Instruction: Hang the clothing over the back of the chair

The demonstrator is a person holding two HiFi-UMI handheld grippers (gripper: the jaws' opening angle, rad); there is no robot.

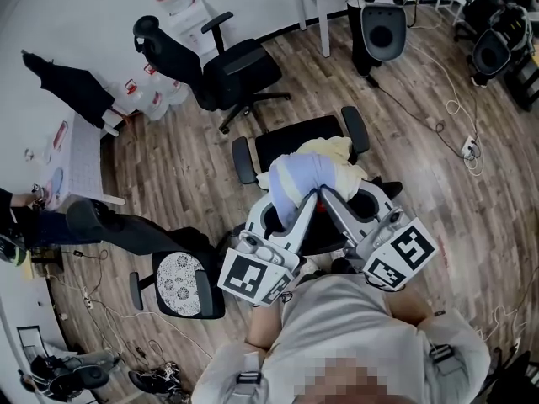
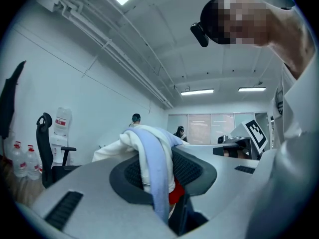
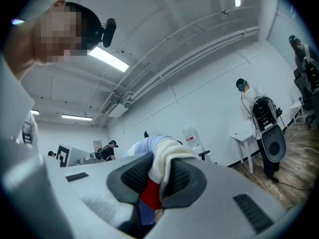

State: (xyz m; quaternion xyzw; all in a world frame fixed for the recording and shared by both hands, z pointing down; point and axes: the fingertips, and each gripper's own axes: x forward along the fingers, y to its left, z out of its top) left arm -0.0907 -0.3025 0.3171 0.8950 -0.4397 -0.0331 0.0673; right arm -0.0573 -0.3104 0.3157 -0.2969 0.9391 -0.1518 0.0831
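Gripping one bunched piece of clothing (image 1: 308, 172) between them, both grippers point away from the person and meet over a black office chair (image 1: 290, 140). The left gripper (image 1: 290, 215) has its jaws closed partway on a thick fold of cream and pale blue cloth. The right gripper (image 1: 335, 209) is pinched tighter on a cream fold, with a red patch showing just under the pads. The garment's bulk lies just ahead of the fingertips, heaped above the seat between the two armrests (image 1: 243, 160), and its length runs away from the person. The dark shape directly under the jaws is probably the chair's back, on the person's side of the seat. If so, the cloth sits beyond the back and would need drawing toward the person and spreading sideways. Neither hand is clearly nearer. The fabric looks soft, thick and limp, like a sweatshirt knit, so it should sag and drape. The chair looks padded, with hard curved armrests, and the jaw pads are black and ribbed
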